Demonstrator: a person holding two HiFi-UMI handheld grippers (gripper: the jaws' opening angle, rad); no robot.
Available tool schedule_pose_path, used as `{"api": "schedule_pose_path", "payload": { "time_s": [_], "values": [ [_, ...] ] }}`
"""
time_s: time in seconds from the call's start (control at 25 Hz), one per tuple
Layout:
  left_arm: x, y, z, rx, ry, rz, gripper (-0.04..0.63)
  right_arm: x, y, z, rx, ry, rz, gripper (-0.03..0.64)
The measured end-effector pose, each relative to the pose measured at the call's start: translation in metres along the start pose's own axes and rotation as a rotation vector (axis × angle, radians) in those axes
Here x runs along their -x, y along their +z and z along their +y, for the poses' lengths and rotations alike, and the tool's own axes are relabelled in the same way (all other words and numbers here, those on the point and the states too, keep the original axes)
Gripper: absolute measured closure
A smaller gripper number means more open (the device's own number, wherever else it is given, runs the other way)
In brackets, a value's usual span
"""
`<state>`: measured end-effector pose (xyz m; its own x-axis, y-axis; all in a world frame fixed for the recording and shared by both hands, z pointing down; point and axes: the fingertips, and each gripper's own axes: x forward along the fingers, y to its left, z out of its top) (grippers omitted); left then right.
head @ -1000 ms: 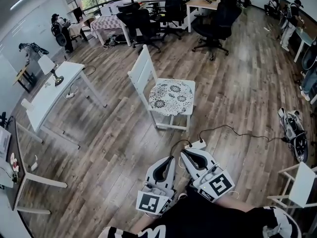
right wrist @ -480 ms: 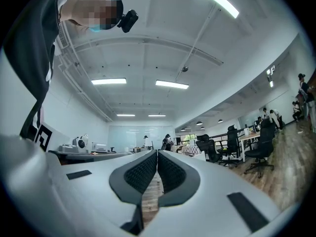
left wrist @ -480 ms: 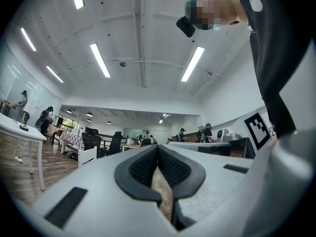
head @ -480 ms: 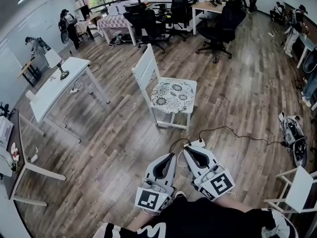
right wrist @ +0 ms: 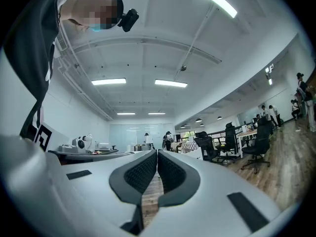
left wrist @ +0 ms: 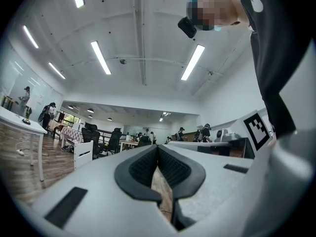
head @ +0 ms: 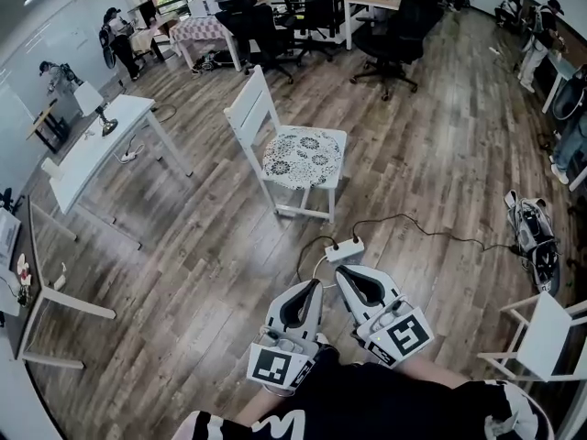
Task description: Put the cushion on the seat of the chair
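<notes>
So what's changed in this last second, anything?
The left gripper and right gripper have drawn back from the white wooden chair; the white power strip now shows fully ahead of them. Unchanged: both shut and empty, the floral patterned cushion lying on the seat.

White plastic left gripper (head: 310,289) and right gripper (head: 346,277), each with black ribbed jaws and a black-and-white square-marker cube (head: 408,339). The person wears a black garment (head: 394,406) with white markings.

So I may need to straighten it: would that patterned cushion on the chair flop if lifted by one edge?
Probably floppy: the cushion looks thin and lies flat on the chair. Likely light, so a push could slide it.
</notes>
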<state>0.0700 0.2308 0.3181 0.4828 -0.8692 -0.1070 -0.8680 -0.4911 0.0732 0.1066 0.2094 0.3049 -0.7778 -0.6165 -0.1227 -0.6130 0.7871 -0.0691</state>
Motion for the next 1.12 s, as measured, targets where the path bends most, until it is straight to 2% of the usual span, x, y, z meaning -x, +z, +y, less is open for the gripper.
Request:
{"api": "schedule_pose_path", "payload": {
  "time_s": [0.68, 1.12],
  "values": [
    [0.038, -0.008, -0.087, 0.009, 0.069, -0.002, 0.591, 0.087, 0.005, 0.025, 0.012, 0.082, 0.026, 0.595],
    [0.034, -0.016, -0.113, 0.015, 0.043, 0.004, 0.591, 0.113, 0.0, 0.013, 0.009, 0.041, 0.033, 0.595]
  ]
}}
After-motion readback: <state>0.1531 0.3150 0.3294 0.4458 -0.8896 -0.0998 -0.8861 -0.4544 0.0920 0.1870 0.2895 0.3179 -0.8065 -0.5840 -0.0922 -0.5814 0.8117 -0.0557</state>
